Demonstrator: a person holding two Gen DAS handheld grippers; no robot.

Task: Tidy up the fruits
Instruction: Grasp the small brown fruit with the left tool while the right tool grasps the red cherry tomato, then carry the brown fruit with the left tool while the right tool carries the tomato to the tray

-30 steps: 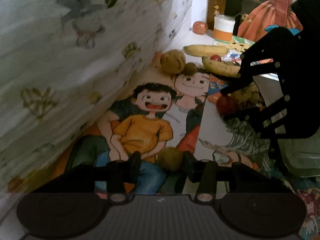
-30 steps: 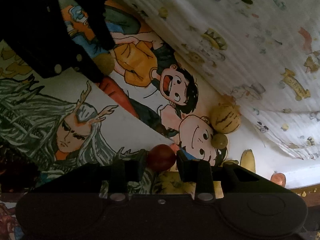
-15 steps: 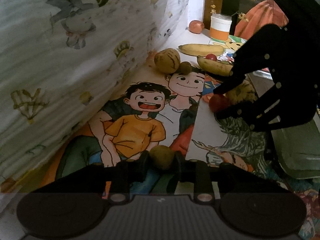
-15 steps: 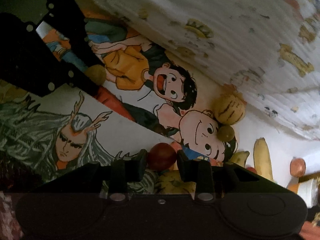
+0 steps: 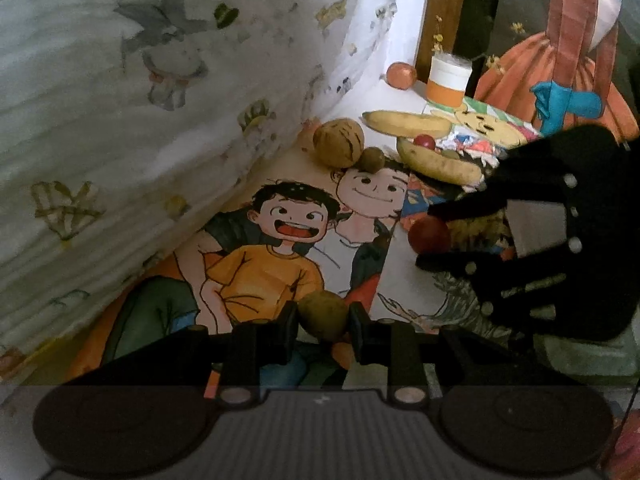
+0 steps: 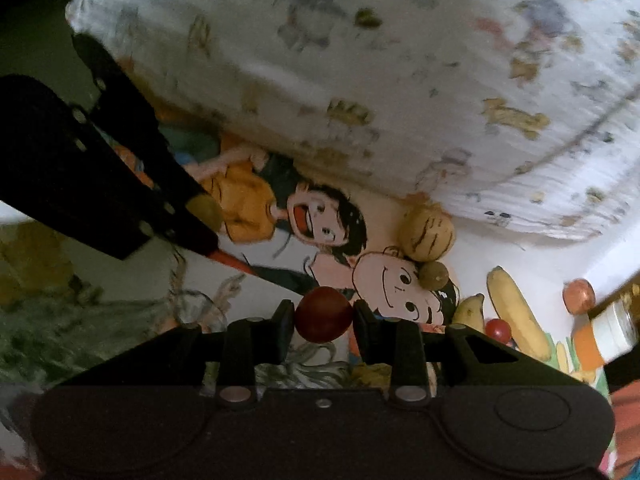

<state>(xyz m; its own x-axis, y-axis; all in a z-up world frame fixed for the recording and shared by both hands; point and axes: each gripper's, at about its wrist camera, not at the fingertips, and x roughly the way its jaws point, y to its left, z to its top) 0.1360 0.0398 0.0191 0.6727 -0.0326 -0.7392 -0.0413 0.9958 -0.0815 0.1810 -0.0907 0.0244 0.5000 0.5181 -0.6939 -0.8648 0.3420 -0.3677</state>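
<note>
My left gripper (image 5: 323,317) is shut on a small brown-green round fruit (image 5: 323,316), held above the cartoon-printed mat (image 5: 280,240). My right gripper (image 6: 323,315) is shut on a dark red round fruit (image 6: 323,314); it also shows in the left wrist view (image 5: 430,235) at the right. On the mat further back lie a striped tan melon (image 5: 338,142), a small brown fruit (image 5: 372,159), two bananas (image 5: 408,123) (image 5: 438,162), a small red fruit (image 5: 424,142) and an orange-red fruit (image 5: 401,75).
A big white printed pillow (image 5: 140,120) rises along the left of the mat. An orange and white cup (image 5: 448,80) stands at the back by a wooden post. An orange cloth figure (image 5: 560,60) is at the back right.
Both grippers have lifted and tilted while keeping their fruits. The left gripper closed on its brown-green fruit between one second ago and half a second ago. The right view has swung toward the pillow.
</note>
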